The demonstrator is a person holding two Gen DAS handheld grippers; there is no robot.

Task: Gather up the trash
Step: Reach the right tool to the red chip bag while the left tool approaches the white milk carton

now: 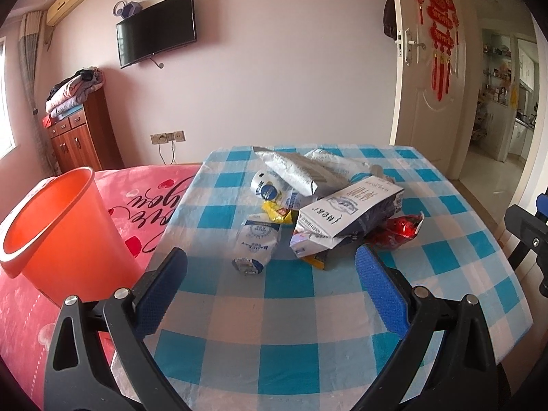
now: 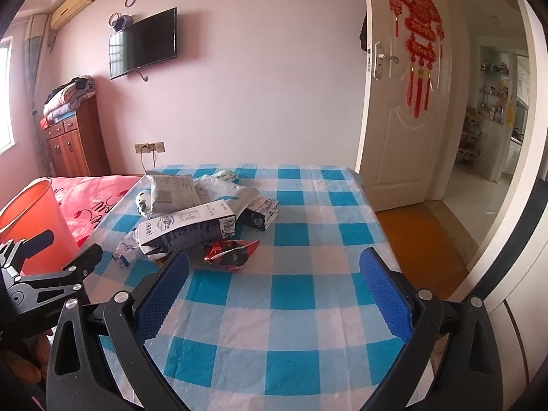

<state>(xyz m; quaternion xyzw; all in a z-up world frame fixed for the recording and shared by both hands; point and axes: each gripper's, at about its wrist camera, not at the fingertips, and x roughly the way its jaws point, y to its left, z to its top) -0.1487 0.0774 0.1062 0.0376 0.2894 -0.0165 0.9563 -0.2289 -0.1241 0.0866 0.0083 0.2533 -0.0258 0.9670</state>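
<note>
Far left, an orange bin (image 1: 58, 236) stands on the pink bedspread (image 1: 144, 198), just beside the edge of the checked tabletop (image 1: 291, 335). The left gripper (image 1: 270, 274) hovers over the near squares, jaws spread wide, nothing between them. Straight ahead of it lies a crumpled white-and-blue milk pouch (image 1: 255, 243), and behind that a yellow wrapper (image 1: 277, 213) peeks from under the heap. Moving right, the pile proper: a flattened milk carton (image 1: 346, 219) resting tilted across the other trash, a grey foil bag (image 1: 294, 171) propped behind it, and a red wrapper (image 1: 399, 231) poking out at the carton's right end. Further right, the right gripper (image 2: 274, 274) hangs over open tabletop, jaws equally wide and empty, the red wrapper near its left finger. Beyond, a white door (image 2: 404, 120) stands ajar.
</note>
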